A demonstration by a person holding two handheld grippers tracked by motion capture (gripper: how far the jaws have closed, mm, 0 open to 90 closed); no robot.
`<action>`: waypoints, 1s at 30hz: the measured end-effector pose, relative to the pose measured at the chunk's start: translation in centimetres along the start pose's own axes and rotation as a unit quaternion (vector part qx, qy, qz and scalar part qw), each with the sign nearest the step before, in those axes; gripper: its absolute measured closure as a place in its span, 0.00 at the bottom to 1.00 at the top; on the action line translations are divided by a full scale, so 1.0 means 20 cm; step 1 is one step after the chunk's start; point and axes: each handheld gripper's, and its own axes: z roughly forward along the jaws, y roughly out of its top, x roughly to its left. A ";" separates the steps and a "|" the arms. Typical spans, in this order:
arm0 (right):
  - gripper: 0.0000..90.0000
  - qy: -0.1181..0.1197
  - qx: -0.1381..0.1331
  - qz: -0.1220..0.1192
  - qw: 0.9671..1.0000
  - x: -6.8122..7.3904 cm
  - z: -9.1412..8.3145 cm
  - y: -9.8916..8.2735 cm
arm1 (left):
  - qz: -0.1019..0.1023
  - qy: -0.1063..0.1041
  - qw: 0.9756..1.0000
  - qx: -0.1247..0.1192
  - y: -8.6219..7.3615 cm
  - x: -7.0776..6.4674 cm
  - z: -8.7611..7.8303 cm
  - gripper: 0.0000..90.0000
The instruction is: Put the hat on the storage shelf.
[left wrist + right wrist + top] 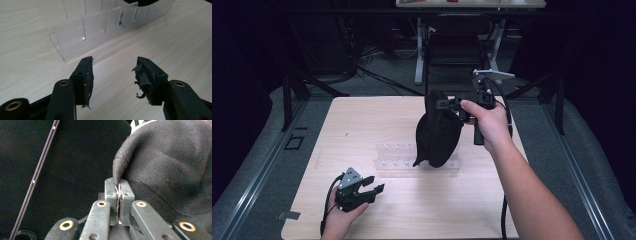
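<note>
A black cap (438, 132) hangs over the right part of a clear slotted rack (397, 155) at the table's middle. My right gripper (458, 106) is shut on the cap's upper edge and holds it up from the right. In the right gripper view the jaws (119, 183) are pressed together on a fold of the cap's cloth (170, 165). My left gripper (374, 184) rests low near the front left of the table, open and with nothing in it. In the left gripper view its jaws (113, 72) stand apart, aimed at the rack (95, 32); the cap's lower edge (145, 2) shows behind it.
The pale wooden table (362, 120) has bare room left of and in front of the rack. A dark chair (454, 50) and white desk legs (418, 55) stand beyond the far edge. Black stands (292, 90) flank the table on both sides.
</note>
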 end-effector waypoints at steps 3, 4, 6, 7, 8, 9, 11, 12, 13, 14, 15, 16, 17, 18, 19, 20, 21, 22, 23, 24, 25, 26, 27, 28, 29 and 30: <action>0.98 0.002 -0.002 0.001 1.000 0.00 0.01 0.00 | 0.012 -0.001 1.000 -0.007 0.05 -0.02 0.00 0.54; 0.98 0.003 -0.004 0.003 1.000 0.01 0.01 0.00 | 0.014 -0.002 1.000 -0.012 0.06 -0.02 0.00 0.54; 0.98 0.003 -0.005 0.002 1.000 0.01 0.02 0.00 | 0.014 -0.004 1.000 -0.019 0.10 -0.03 0.01 0.54; 0.98 0.003 -0.005 0.001 1.000 0.01 0.02 0.00 | 0.015 -0.006 1.000 -0.022 0.12 -0.04 0.02 0.54; 0.98 0.003 -0.005 0.002 1.000 0.01 0.02 0.00 | 0.016 -0.007 1.000 -0.026 0.13 -0.04 0.02 0.54; 0.98 0.003 -0.006 0.001 1.000 0.01 0.02 0.00 | 0.017 -0.009 0.999 -0.028 0.15 -0.05 0.02 0.54; 0.98 0.004 -0.006 0.004 1.000 0.01 0.02 0.00 | 0.021 -0.012 0.999 -0.035 0.19 -0.07 0.03 0.55; 0.98 0.005 -0.005 0.003 1.000 0.01 0.02 0.00 | 0.022 -0.014 0.999 -0.037 0.20 -0.08 0.03 0.55; 0.98 0.005 -0.005 0.002 1.000 0.01 0.02 0.00 | 0.026 -0.017 0.999 -0.038 0.23 -0.09 0.04 0.56; 0.98 0.005 -0.005 0.003 1.000 0.00 0.02 0.00 | 0.028 -0.018 0.999 -0.043 0.24 -0.10 0.05 0.56; 0.98 0.005 -0.006 0.003 1.000 0.00 0.02 0.00 | 0.030 -0.021 0.998 -0.045 0.26 -0.12 0.05 0.56; 0.98 0.005 -0.006 0.002 1.000 0.00 0.02 0.00 | 0.033 -0.023 0.998 -0.046 0.28 -0.13 0.06 0.57; 0.98 0.005 -0.006 0.002 1.000 0.00 0.02 0.00 | 0.037 -0.024 0.998 -0.048 0.30 -0.15 0.07 0.57; 0.98 0.005 -0.005 0.002 1.000 0.00 0.02 0.00 | 0.041 -0.026 0.998 -0.048 0.32 -0.16 0.07 0.57; 0.98 0.005 -0.007 0.003 1.000 0.00 0.01 0.00 | 0.042 -0.027 0.998 -0.050 0.33 -0.18 0.08 0.57; 0.98 0.004 -0.007 0.002 1.000 0.00 0.01 0.00 | 0.048 -0.028 0.997 -0.050 0.34 -0.18 0.08 0.58; 0.98 0.004 -0.006 0.002 1.000 0.00 0.01 0.00 | 0.051 -0.028 0.997 -0.050 0.35 -0.20 0.09 0.58; 0.98 0.004 -0.007 0.002 1.000 0.00 0.01 0.00 | 0.054 -0.029 0.997 -0.050 0.36 -0.21 0.10 0.59; 0.98 0.004 -0.007 0.001 1.000 0.00 0.01 0.00 | 0.058 -0.030 0.997 -0.049 0.38 -0.22 0.11 0.60; 0.98 0.004 -0.006 0.002 1.000 0.00 0.01 0.00 | 0.060 -0.032 0.996 -0.050 0.39 -0.23 0.11 0.60; 0.98 0.004 -0.007 0.002 1.000 0.00 0.01 0.00 | 0.064 -0.032 0.996 -0.050 0.40 -0.24 0.12 0.61; 0.98 0.004 -0.007 0.002 1.000 0.00 0.02 0.00 | 0.067 -0.032 0.996 -0.050 0.41 -0.25 0.12 0.62; 0.98 0.004 -0.007 0.002 1.000 0.00 0.02 0.00 | 0.072 -0.033 0.996 -0.049 0.42 -0.27 0.13 0.63; 0.98 0.005 -0.005 0.001 1.000 0.00 0.02 0.00 | 0.075 -0.032 0.995 -0.050 0.42 -0.27 0.13 0.64; 0.98 0.006 -0.005 0.001 1.000 0.01 0.02 0.00 | 0.077 -0.033 0.995 -0.049 0.43 -0.28 0.13 0.65; 0.98 0.006 -0.005 0.001 1.000 0.01 0.02 0.00 | 0.081 -0.032 0.995 -0.049 0.44 -0.29 0.14 0.66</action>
